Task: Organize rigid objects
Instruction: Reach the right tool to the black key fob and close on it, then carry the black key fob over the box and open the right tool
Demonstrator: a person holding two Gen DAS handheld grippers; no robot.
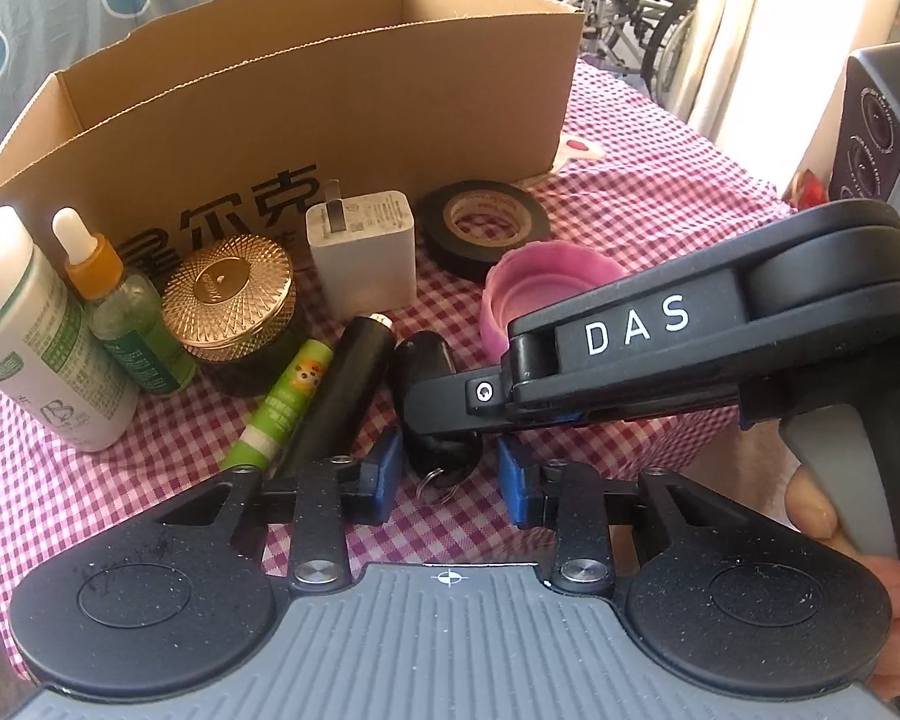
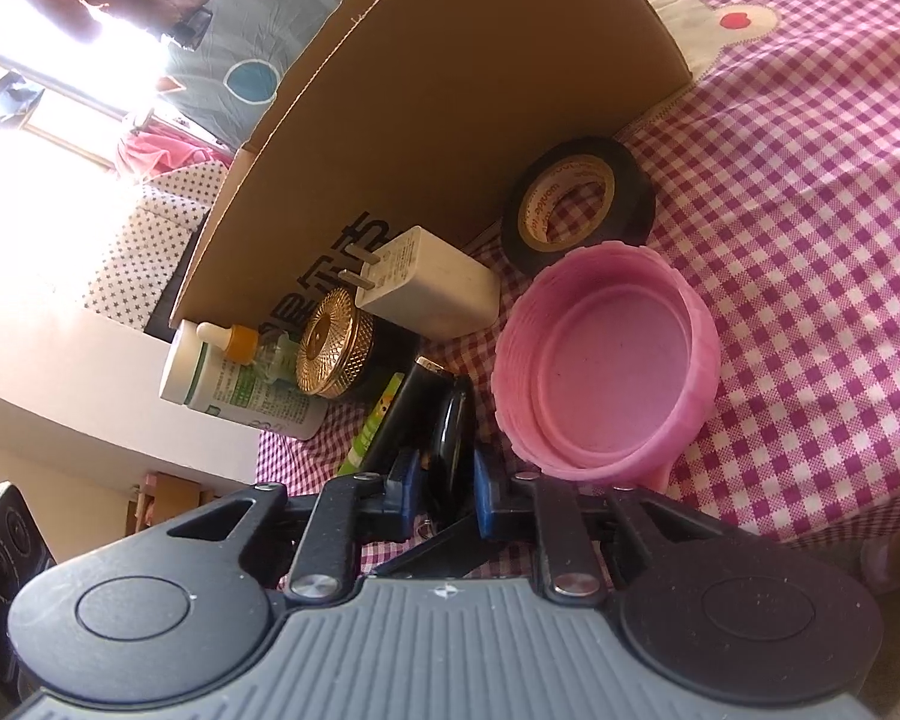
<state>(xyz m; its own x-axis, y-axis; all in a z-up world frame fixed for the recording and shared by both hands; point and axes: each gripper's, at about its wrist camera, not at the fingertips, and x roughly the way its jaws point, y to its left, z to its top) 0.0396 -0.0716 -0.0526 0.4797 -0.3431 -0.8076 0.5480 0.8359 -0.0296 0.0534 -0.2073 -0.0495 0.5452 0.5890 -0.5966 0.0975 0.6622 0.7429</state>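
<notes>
Both grippers sit at one small black key fob (image 1: 429, 396) lying on the pink checked tablecloth (image 1: 630, 204) in front of the open cardboard box (image 1: 306, 102). Right gripper (image 2: 441, 483) has its blue pads pressed on the fob's two sides, clamped on it; in the left wrist view its fingers cross over the fob from the right. Left gripper (image 1: 450, 471) has its blue pads narrow, either side of the fob's near end with the key ring; there is a gap to each pad, so it does not grip. Just left of the fob lie a black tube (image 1: 336, 396) and a green lip balm stick (image 1: 282, 402), side by side. Behind them, along the box wall: white bottle (image 1: 36, 330), green dropper bottle (image 1: 120, 312), jar with gold lid (image 1: 231, 300), white charger plug (image 1: 363, 252), black tape roll (image 1: 483, 228). Pink lid (image 2: 609, 360) lies upside down just right of the fob. A person's fingers (image 1: 810, 504) hold the right gripper's handle.
</notes>
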